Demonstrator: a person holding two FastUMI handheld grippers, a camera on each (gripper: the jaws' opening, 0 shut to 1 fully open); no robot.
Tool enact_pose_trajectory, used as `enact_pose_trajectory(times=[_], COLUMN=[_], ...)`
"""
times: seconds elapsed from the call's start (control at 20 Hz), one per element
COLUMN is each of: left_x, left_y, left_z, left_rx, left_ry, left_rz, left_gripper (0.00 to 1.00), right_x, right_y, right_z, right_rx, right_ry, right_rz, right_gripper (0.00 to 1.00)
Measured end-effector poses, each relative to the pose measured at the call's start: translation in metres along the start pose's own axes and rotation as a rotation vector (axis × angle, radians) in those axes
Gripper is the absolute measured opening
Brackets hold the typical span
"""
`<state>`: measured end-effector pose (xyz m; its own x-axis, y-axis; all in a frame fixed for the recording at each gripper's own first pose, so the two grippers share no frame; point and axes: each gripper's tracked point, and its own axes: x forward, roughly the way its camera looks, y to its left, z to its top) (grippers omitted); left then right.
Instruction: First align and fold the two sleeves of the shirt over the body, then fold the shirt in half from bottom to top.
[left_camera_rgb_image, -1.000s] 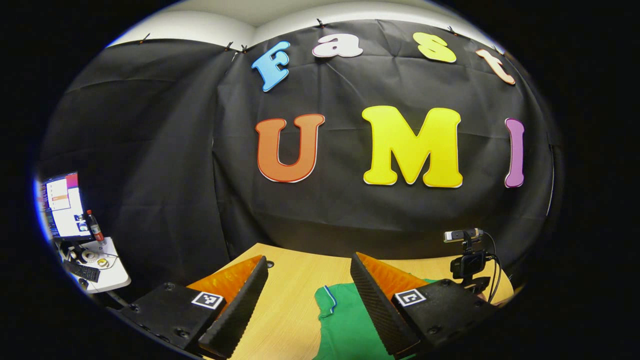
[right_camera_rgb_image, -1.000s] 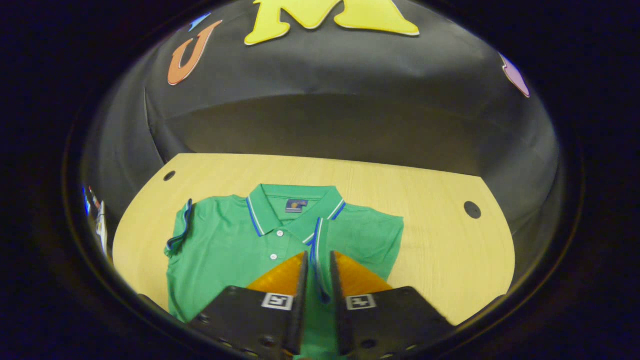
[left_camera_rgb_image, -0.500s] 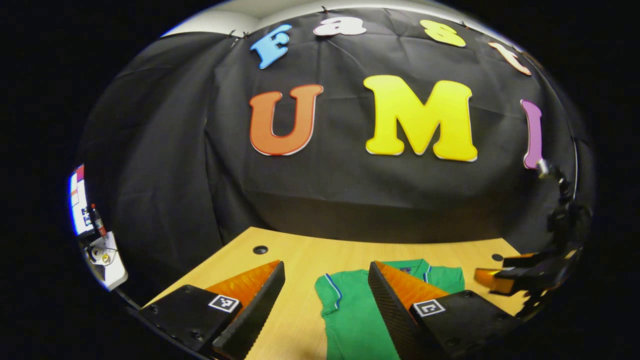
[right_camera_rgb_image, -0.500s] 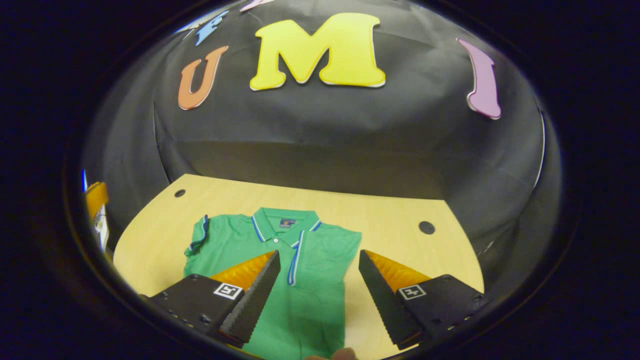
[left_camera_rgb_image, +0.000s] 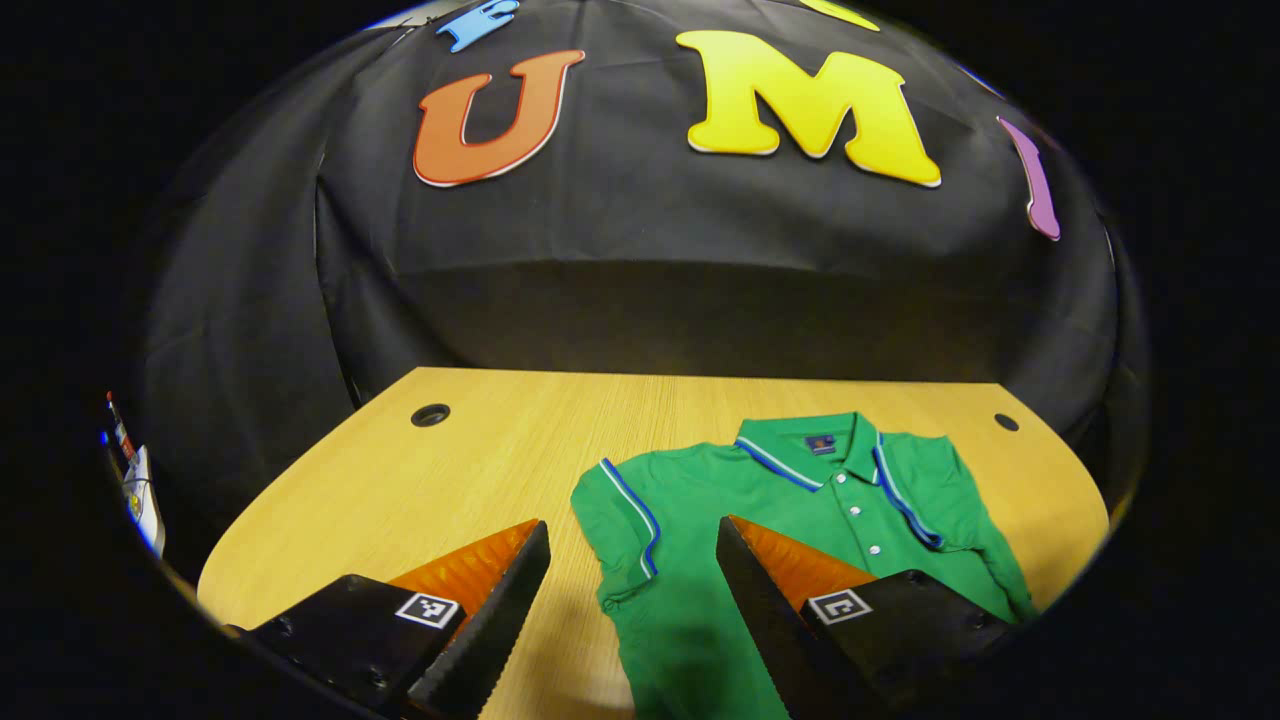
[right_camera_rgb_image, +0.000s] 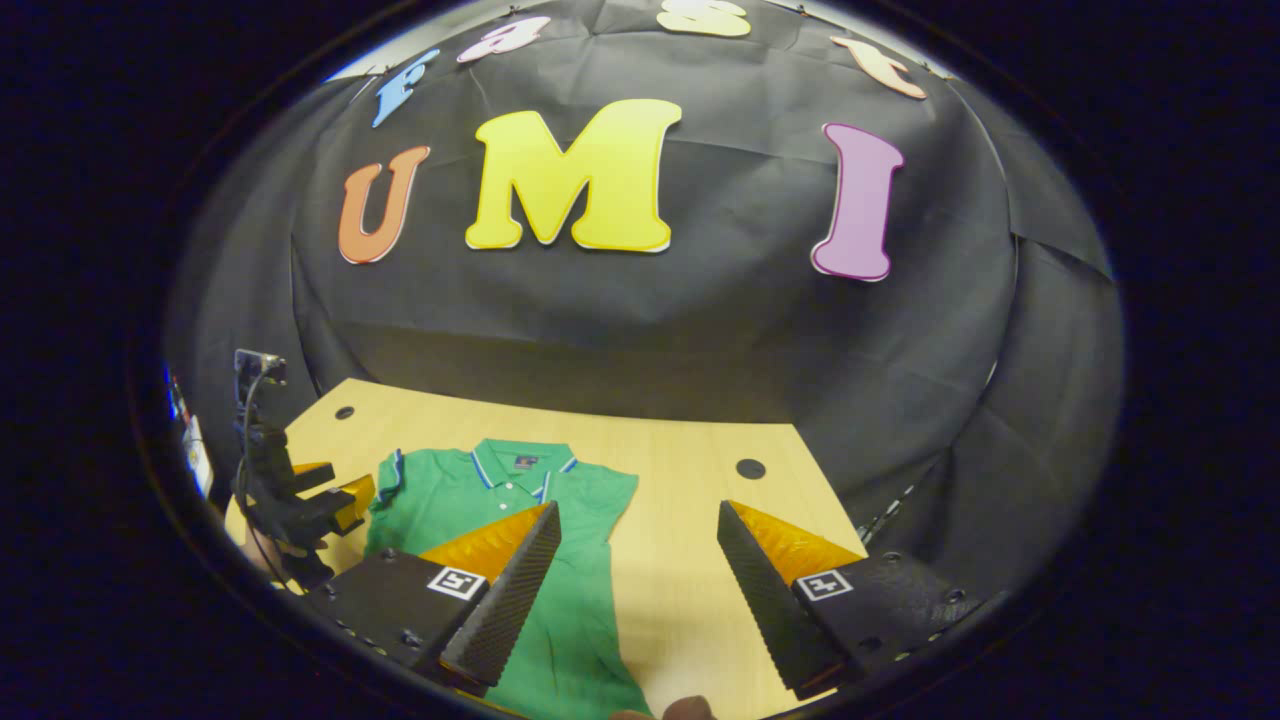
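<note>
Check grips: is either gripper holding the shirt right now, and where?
Nothing held. The left gripper and right gripper are both open above the shirt, fingers apart with no cloth between them.

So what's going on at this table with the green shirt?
A person is folding a green polo shirt on a wooden table with two handheld grippers. One sleeve already lies over the body; the other sleeve is still out. The left gripper hovers open by it; the right gripper is open too.

Left gripper hangs wide open above the wooden table, its fingers straddling the green shirt's left sleeve, collar up toward the wall.
</note>
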<state>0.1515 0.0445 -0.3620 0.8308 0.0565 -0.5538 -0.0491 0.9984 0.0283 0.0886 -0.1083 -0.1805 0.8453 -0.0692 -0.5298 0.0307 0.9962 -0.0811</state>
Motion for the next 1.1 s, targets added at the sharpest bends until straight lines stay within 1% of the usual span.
enact_pose_trajectory(times=[0.2,0.4,0.45,0.5,0.55,0.6,0.65,0.7,0.75,0.8,0.85,0.95,1.05,1.1], left_x=[0.036,0.052,0.053,0.054,0.054,0.055,0.056,0.058,0.058,0.058,0.057,0.051,0.043,0.040], left_y=[0.002,0.001,-0.001,-0.002,0.001,0.002,0.004,0.005,0.005,0.004,0.005,0.006,0.010,0.011], left_z=[-0.031,-0.043,-0.043,-0.040,-0.036,-0.033,-0.032,-0.033,-0.037,-0.036,-0.034,-0.025,-0.007,0.006], left_rx=[0.040,0.076,0.080,0.085,0.094,0.106,0.114,0.117,0.114,0.103,0.095,0.067,0.053,0.049], left_ry=[0.072,0.102,0.100,0.092,0.081,0.069,0.065,0.074,0.089,0.091,0.091,0.078,0.055,0.038], left_rz=[-0.016,-0.062,-0.076,-0.085,-0.084,-0.082,-0.081,-0.080,-0.084,-0.096,-0.101,-0.115,-0.112,-0.111], left_gripper=[1.00,1.00,0.97,0.90,0.74,0.65,0.50,0.42,0.29,0.26,0.18,0.12,0.08,0.08], right_x=[-0.005,-0.007,-0.006,-0.006,-0.006,-0.005,-0.006,-0.005,-0.007,-0.006,-0.006,-0.005,-0.004,-0.004], right_y=[-0.008,0.003,0.007,0.013,0.019,0.024,0.030,0.035,0.038,0.039,0.040,0.040,0.038,0.038], right_z=[-0.015,-0.012,-0.010,-0.008,-0.007,-0.007,-0.005,-0.005,-0.004,-0.003,-0.001,0.002,0.002,0.004], right_rx=[-0.005,-0.042,-0.060,-0.077,-0.092,-0.100,-0.101,-0.098,-0.096,-0.093,-0.088,-0.077,-0.059,-0.045], right_ry=[0.037,0.025,0.016,0.010,0.004,0.001,-0.002,-0.001,-0.002,-0.005,-0.008,-0.014,-0.017,-0.021], right_rz=[-0.037,-0.036,-0.032,-0.023,-0.017,-0.009,0.002,0.012,0.017,0.018,0.019,0.015,0.003,0.000], right_gripper=[0.96,0.97,0.96,0.96,0.97,0.96,0.96,0.98,0.98,0.98,0.96,0.96,0.98,0.96])
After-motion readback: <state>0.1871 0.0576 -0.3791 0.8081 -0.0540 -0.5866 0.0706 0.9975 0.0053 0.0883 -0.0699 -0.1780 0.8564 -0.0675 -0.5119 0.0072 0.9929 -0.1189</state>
